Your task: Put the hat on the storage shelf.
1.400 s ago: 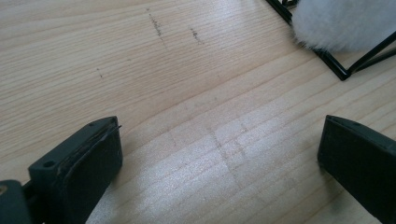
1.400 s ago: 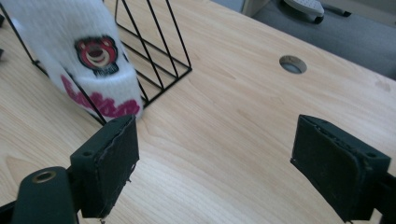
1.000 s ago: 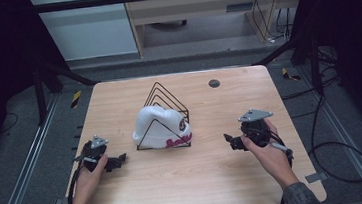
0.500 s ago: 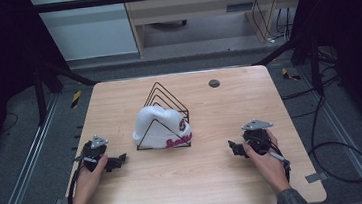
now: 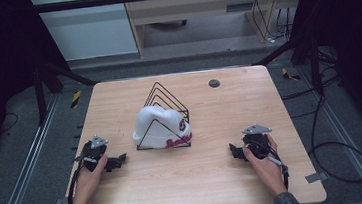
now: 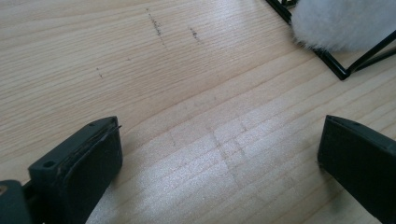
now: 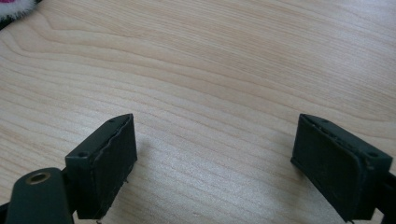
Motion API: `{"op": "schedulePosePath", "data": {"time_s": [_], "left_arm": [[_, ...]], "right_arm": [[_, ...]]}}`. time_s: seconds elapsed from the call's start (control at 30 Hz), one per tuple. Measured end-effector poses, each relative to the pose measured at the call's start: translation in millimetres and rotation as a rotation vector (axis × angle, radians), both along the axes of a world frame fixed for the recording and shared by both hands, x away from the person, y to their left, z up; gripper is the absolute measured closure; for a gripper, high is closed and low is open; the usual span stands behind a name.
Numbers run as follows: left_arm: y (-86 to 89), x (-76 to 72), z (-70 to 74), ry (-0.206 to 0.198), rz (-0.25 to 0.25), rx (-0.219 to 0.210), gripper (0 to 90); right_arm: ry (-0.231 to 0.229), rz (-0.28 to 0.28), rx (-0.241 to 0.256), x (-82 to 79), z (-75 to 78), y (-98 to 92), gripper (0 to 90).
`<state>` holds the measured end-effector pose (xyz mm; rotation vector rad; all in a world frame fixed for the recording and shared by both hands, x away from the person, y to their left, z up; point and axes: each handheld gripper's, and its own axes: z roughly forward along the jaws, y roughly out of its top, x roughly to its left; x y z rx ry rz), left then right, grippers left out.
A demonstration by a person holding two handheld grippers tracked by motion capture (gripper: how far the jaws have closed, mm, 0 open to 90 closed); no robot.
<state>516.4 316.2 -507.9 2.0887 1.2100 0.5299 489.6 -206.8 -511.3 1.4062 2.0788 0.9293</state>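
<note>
Two grippers are resting low on the wooden table: left gripper at near left, jaws standing wide over bare wood; right gripper at near right, jaws likewise spread wide and holding nothing. Between them, a white fluffy hat with red lettering is sitting draped over a black wire rack at centre. A careless pull is likely to drag the light rack along, since the fabric may be snagging its wires.
</note>
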Motion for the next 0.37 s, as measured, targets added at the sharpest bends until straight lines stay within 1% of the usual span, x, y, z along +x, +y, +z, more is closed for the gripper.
{"op": "schedulePosePath", "data": {"time_s": [0.1,0.2,0.23,0.3,0.37], "left_arm": [[0.0,0.0,0.0,0.000,0.000,0.000,0.0],[0.0,-0.1,0.0,0.000,0.000,0.000,0.0],[0.0,-0.1,0.0,0.000,0.000,0.000,0.0],[0.0,-0.1,0.0,0.000,0.000,0.000,0.0],[0.0,-0.1,0.0,0.000,0.000,0.000,0.0]], "right_arm": [[0.005,-0.004,0.003,-0.2,0.1,0.1,13.3],[0.001,-0.010,-0.001,-0.9,-0.3,0.3,13.2],[-0.002,-0.020,-0.003,-1.8,-0.5,0.9,13.2],[-0.001,-0.061,-0.002,-7.3,-0.4,4.1,13.3],[-0.001,-0.082,0.000,-9.1,-0.5,6.6,13.2]]}}
